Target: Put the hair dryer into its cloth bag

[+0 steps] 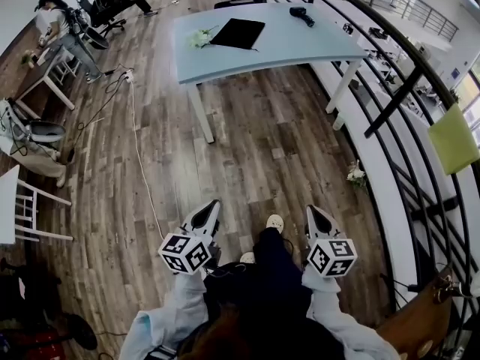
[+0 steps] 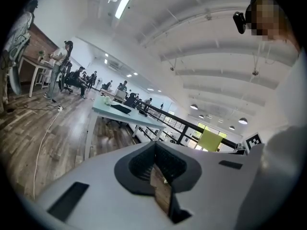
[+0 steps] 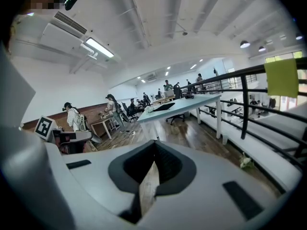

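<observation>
Hair dryer (image 1: 302,15) at the far edge of the table (image 1: 300,47); probably rigid, light, best gripped by its handle; left tool (image 1: 211,209) and right tool (image 1: 314,214) clenched, empty.

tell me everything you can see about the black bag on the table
The black bag lies flat on the pale blue table, on its left half, slanted to the table's edges. It is a dark, roughly rectangular sheet that looks like soft cloth, flat and seemingly empty. A white and green bunch sits by its left corner; contact is unclear. The hair dryer lies apart, to its right.
</observation>
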{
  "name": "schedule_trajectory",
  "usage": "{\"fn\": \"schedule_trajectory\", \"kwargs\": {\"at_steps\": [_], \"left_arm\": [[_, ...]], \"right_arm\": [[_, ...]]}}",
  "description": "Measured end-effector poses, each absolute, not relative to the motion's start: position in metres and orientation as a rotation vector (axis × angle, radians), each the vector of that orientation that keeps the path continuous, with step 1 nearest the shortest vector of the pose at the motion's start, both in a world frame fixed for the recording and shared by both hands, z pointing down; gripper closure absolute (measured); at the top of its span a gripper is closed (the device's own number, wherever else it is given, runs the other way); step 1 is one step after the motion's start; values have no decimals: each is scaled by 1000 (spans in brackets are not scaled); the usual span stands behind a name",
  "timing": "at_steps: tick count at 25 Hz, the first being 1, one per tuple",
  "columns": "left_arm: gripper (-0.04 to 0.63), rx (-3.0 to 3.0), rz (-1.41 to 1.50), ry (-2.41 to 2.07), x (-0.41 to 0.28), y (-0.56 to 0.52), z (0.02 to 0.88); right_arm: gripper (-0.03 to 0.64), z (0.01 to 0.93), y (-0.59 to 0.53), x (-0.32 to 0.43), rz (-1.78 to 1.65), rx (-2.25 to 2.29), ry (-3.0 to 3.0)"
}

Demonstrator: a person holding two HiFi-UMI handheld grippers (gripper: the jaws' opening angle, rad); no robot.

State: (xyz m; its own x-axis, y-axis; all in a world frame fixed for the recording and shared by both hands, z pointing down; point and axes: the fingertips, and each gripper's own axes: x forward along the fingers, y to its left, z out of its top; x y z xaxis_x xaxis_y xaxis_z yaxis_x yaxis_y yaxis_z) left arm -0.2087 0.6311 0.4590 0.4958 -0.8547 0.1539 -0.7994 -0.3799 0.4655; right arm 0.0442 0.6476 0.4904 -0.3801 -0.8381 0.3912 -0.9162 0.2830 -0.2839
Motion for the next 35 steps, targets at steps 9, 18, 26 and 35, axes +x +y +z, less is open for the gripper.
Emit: {"fn": "schedule_trajectory", "kwargs": {"at_steps": [9,18,26,35], "left_arm": [[580,2269,-121,-1351,-168,561,460],[580,2272,-122,-1366,-131,472,461],[580,2290,-110,-1371,-102,409,462],[580,2272,-106,-1394,-87,382,464]], "right_arm": [[611,492,585,87,730,1657,-2362],[611,495,497,129,723,1650,-2353],[611,495,432,150,711,1630,-2373],[611,496,399,155,718,1572,-2403]]}}
